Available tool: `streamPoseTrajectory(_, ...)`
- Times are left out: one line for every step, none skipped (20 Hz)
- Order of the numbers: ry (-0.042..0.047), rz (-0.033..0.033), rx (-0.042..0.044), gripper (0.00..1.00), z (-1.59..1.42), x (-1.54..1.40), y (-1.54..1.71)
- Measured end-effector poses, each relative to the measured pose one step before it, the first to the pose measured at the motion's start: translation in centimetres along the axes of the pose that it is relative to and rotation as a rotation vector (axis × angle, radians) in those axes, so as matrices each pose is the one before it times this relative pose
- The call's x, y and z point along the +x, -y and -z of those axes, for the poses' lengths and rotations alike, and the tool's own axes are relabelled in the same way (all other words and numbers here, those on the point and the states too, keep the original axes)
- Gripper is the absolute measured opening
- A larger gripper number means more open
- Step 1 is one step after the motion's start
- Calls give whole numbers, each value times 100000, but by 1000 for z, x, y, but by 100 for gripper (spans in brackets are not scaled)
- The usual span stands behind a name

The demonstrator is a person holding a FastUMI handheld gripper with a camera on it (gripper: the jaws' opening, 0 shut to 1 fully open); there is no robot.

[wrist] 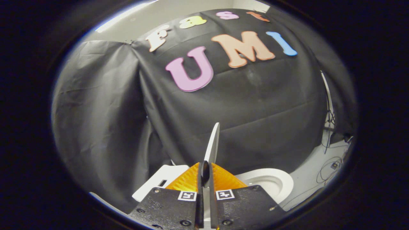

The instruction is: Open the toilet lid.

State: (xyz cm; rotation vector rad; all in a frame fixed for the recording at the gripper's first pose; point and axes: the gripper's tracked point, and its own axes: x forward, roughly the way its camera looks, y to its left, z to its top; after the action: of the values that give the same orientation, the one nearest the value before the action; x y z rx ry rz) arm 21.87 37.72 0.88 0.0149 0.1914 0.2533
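Note:
The white toilet lid (pixel 213 142) stands raised, seen edge-on as a thin blade rising straight up from between my fingers. My gripper (pixel 205 171) is shut on the lid's edge, one finger on each face. To the right of the fingers lies the white toilet seat and bowl rim (pixel 279 179), uncovered. To the left of the fingers shows the white tank top (pixel 159 183).
Black cloth hangs close behind the toilet and wraps round the left side. On the right, beyond the bowl, a pale floor (pixel 316 169) carries thin cables (pixel 329 166) and a stand leg.

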Motion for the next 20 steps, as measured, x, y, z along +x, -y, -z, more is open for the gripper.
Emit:
streamPoseTrajectory(190, -1938, -1744, 8, -119, 251, -1194)
streamPoseTrajectory(-17, -2103, -1309, 8, -57, 442, -1345)
streamPoseTrajectory(327, -2170, -1489, 8, -83, 417, -1096)
streamPoseTrajectory(-68, -1632, -1310, 8, 99, 413, -1019)
streamPoseTrajectory(-279, -1284, -1254, 8, -25, 244, -879)
streamPoseTrajectory(-162, -1309, -1041, 8, 45, 192, -731)
streamPoseTrajectory(-499, -1238, -829, 8, 64, 199, -883)
streamPoseTrajectory(-325, -1118, -1056, 8, 100, 306, -959)
streamPoseTrajectory(-574, -1012, -1763, 8, 65, 303, -950)
streamPoseTrajectory(-562, -913, -2148, 8, 162, 439, -833)
streamPoseTrajectory(-816, -1082, -2091, 8, -211, 570, -707)
streamPoseTrajectory(-851, -1109, -1982, 8, -106, 457, -473)
streamPoseTrajectory(-1067, -1304, -2007, 8, 26, 477, -685)
streamPoseTrajectory(-759, -1264, -1851, 8, 107, 451, -730)
streamPoseTrajectory(-698, -1147, -1456, 8, -7, 622, -802)
streamPoseTrajectory(-155, -1188, -1128, 9, 107, 430, -536)
streamPoseTrajectory(-242, -1395, -1164, 8, 10, 371, -462)
streamPoseTrajectory(-70, -1589, -1062, 8, 190, 249, -502)
streamPoseTrajectory(-77, -1392, -1097, 9, 178, 180, -636)
streamPoseTrajectory(-117, -1405, -1542, 9, 284, 377, -685)
